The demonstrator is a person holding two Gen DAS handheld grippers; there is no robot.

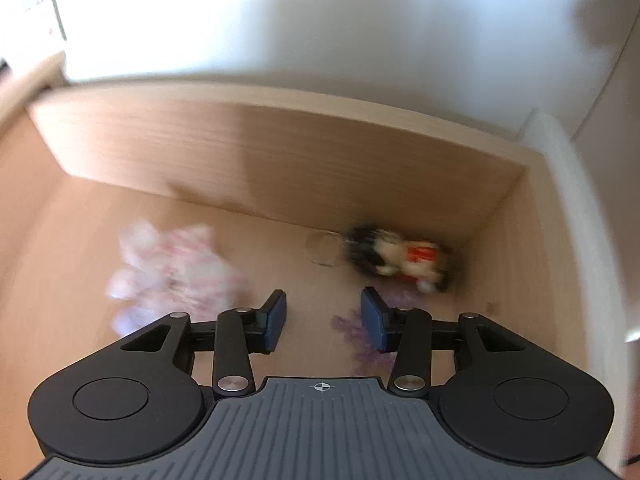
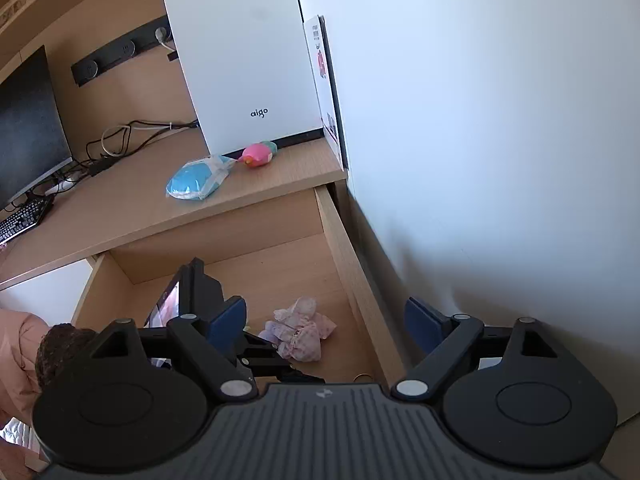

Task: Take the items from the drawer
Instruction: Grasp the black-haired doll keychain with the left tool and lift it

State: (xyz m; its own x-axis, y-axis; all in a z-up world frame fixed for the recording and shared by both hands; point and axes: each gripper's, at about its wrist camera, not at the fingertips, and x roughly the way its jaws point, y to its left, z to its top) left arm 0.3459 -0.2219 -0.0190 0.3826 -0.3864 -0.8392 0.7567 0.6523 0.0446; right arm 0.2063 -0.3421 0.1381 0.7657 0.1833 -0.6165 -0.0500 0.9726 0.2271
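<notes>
Inside the open drawer [image 1: 400, 168], the left gripper [image 1: 324, 316] hangs nose-down over the wooden floor with its jaws parted and nothing between the blue pads. Three items remain below it. A black, white and red plush toy [image 1: 400, 260] lies ahead of the jaws and to the right, close to the drawer's back corner, its long axis running roughly left to right across the line the jaws point along; a thin metal ring [image 1: 326, 249] sits at its left end. A pale pink cloth bundle [image 1: 176, 272] lies just left of the left finger, and a purple item [image 1: 352, 328], partly hidden, shows beside the right finger. The picture is blurred, so details of the toy stay uncertain.

The right gripper [image 2: 326, 322] hovers above the drawer's right wall, jaws spread wide and empty, with a blue pouch [image 2: 198, 178] and a pink toy [image 2: 258, 154] already resting on the desk top [image 2: 120, 216] beyond. The left gripper is judged the nearer to everything in the drawer
</notes>
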